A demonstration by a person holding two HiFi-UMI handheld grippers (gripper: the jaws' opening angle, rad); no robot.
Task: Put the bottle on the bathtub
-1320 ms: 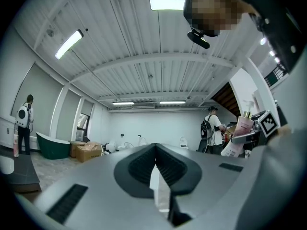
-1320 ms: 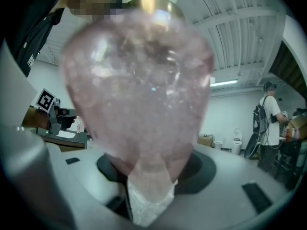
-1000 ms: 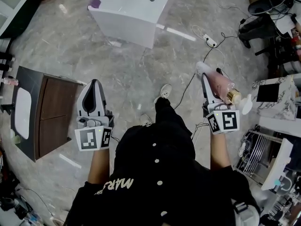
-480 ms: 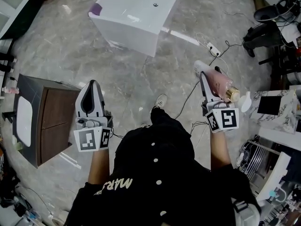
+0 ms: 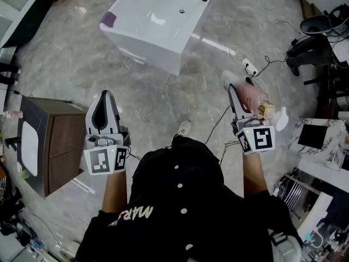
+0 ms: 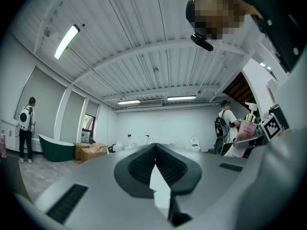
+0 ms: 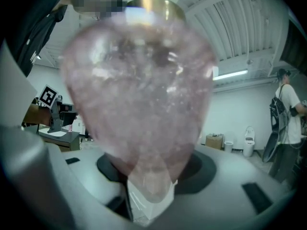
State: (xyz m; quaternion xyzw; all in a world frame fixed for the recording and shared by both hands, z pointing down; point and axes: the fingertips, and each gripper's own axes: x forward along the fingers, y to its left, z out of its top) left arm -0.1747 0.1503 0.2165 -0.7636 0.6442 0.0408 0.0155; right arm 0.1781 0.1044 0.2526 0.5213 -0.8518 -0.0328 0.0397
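looking down from our head, we see our right gripper (image 5: 233, 89) out in front on the right side, and it holds the bottle (image 5: 252, 98). the bottle is pink, with a gold ring (image 5: 266, 111) and a white pump (image 5: 281, 119) at its top end. in the right gripper view the bottle fills almost the whole picture. the two fingers (image 7: 108, 169) pinch it low down, one on each side. in the left gripper view we see it standing upright in that grip, pump up.

our left gripper (image 5: 103, 98) is out in front on the left side. its fingers are pressed together at the tips and nothing is between them.

the bottle is up in the air over the grey stone floor (image 5: 82, 64). the white bathtub (image 5: 147, 40) is farther ahead, well apart from the bottle, with bare floor between them. a small purple thing (image 5: 107, 19) sits on the near left corner of the bathtub.

to our left stands a dark cabinet (image 5: 62, 141) with a white sink (image 5: 28, 149) on top. one white shoe (image 5: 184, 127) shows below us. a white plug strip (image 5: 251, 67) with black cords lies on the floor ahead of the right gripper.

far off in the left gripper view there is a green tub (image 6: 56, 153). a person with a backpack (image 6: 25, 128) stands just beside it.
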